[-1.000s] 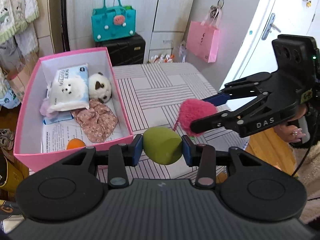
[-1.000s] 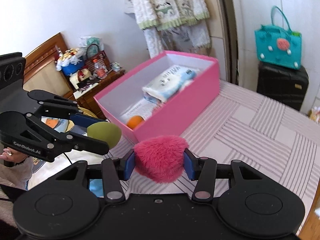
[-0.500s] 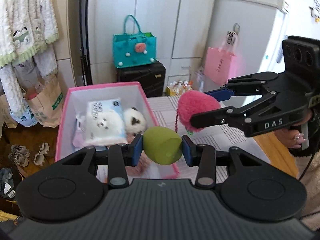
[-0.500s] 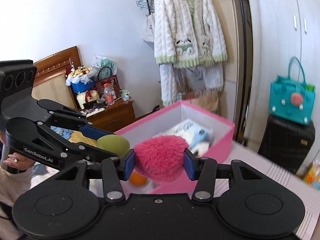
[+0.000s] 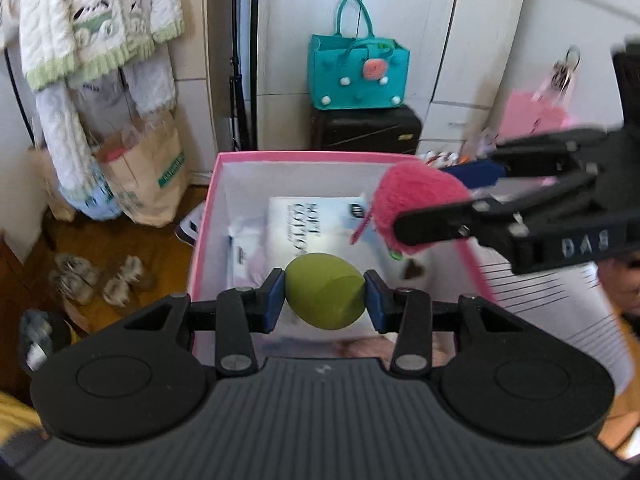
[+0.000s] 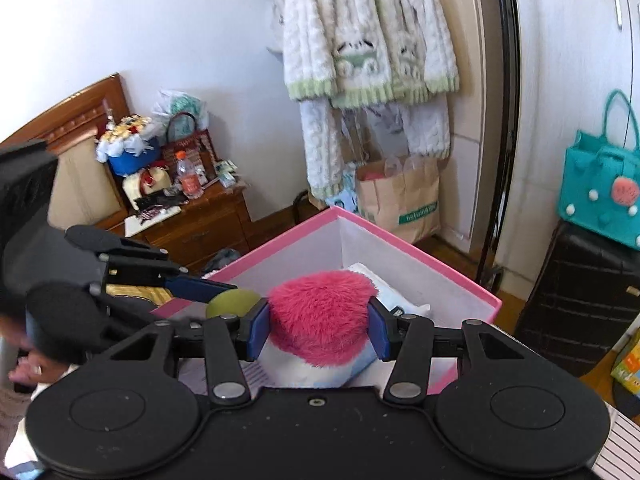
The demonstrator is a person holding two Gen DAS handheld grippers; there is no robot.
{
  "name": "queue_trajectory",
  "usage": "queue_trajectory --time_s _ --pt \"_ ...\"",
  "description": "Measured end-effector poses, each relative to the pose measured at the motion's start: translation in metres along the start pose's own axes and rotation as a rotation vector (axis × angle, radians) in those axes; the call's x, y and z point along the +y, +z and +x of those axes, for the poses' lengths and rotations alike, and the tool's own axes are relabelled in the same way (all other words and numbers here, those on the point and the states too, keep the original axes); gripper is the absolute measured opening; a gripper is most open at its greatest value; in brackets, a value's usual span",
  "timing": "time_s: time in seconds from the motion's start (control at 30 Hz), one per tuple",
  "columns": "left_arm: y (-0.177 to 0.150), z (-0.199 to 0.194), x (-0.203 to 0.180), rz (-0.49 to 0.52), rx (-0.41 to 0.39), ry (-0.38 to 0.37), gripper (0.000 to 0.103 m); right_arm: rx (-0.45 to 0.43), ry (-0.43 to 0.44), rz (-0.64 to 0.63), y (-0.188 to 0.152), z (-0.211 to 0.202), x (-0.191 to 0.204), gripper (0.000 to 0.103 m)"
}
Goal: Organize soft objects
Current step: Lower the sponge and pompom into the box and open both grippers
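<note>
My left gripper is shut on an olive-green egg-shaped sponge, held above the open pink box. My right gripper is shut on a fluffy pink pompom, also over the box. In the left wrist view the right gripper reaches in from the right with the pompom above the box's far right part. In the right wrist view the left gripper comes in from the left with the sponge. A white tissue pack lies inside the box, partly hidden.
The box sits on a striped tabletop. Beyond it stand a black suitcase with a teal bag, a paper bag and hanging knitwear. Shoes lie on the wooden floor. A wooden nightstand stands left.
Both grippers have moved from beside the box to above it, each keeping its object. The views swung toward the wall with the hanging clothes; the box now lies right under the fingers.
</note>
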State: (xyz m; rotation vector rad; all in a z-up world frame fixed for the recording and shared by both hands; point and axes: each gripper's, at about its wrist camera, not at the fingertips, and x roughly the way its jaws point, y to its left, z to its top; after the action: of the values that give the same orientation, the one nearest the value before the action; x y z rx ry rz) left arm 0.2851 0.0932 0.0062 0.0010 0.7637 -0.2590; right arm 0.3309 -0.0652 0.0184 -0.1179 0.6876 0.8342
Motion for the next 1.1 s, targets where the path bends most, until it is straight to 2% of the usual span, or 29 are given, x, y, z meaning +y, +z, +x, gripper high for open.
queue_trajectory --time_s 0.23,0.47,0.57,0.67,0.83,1.0,1.1 --pt "0.006 0.031 -0.012 0.135 0.0 0.046 0.042 0.028 -0.031 0.05 0.015 0.042 -0.016 0.055" --pt "0.004 0.048 -0.016 0.189 0.01 0.101 0.045 0.07 -0.071 0.014 0.017 0.068 -0.015 0.057" --pt "0.004 0.053 -0.02 0.23 0.026 0.151 0.041 0.076 -0.106 -0.014 0.014 0.071 -0.013 0.057" --pt "0.005 0.054 -0.016 0.206 0.046 0.127 0.04 0.073 -0.109 0.011 0.015 0.067 -0.019 0.057" --pt "0.008 0.052 -0.01 0.166 0.055 0.108 0.045 0.125 -0.027 0.079 0.013 0.069 -0.023 0.059" --pt "0.008 0.041 -0.014 0.163 0.048 0.079 0.053 0.112 -0.054 0.045 0.008 0.067 -0.015 0.061" --pt "0.006 0.036 -0.019 0.178 0.04 0.074 0.054 0.1 -0.058 0.059 0.01 0.063 -0.014 0.068"
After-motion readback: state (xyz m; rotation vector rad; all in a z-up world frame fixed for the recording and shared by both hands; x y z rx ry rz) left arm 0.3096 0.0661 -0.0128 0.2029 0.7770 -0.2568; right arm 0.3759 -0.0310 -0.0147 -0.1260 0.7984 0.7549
